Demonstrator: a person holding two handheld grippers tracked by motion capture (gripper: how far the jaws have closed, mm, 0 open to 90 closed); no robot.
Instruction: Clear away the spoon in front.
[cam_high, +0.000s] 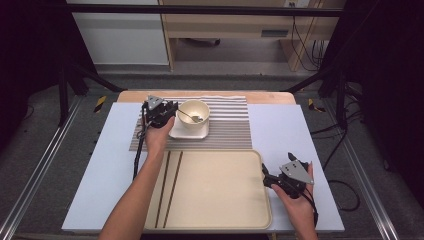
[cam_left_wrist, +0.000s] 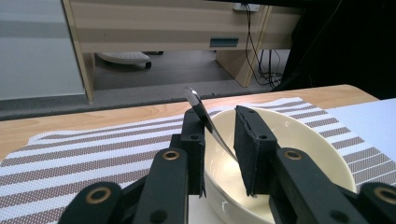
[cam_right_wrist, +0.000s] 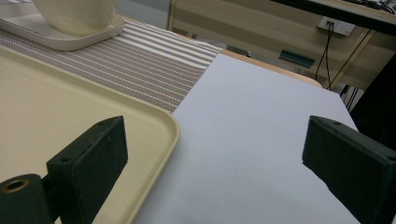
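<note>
A cream bowl (cam_high: 193, 114) stands on a white square plate (cam_high: 189, 132) on a striped placemat (cam_high: 227, 127). A metal spoon (cam_high: 192, 117) leans in the bowl. My left gripper (cam_high: 175, 111) is at the bowl's left rim. In the left gripper view the spoon's handle (cam_left_wrist: 205, 122) runs up between the jaws of my left gripper (cam_left_wrist: 219, 116), lying against the left pad and apart from the right pad. My right gripper (cam_high: 277, 167) is wide open at the right edge of a beige tray (cam_high: 220, 200). In its own view the right gripper (cam_right_wrist: 219, 149) has nothing between its jaws.
Two dark chopsticks (cam_high: 170, 186) lie lengthwise on the left part of the tray. A pale blue sheet (cam_high: 280, 130) covers the table. Past the far wooden edge (cam_high: 205, 94) are wooden furniture and cables on the floor.
</note>
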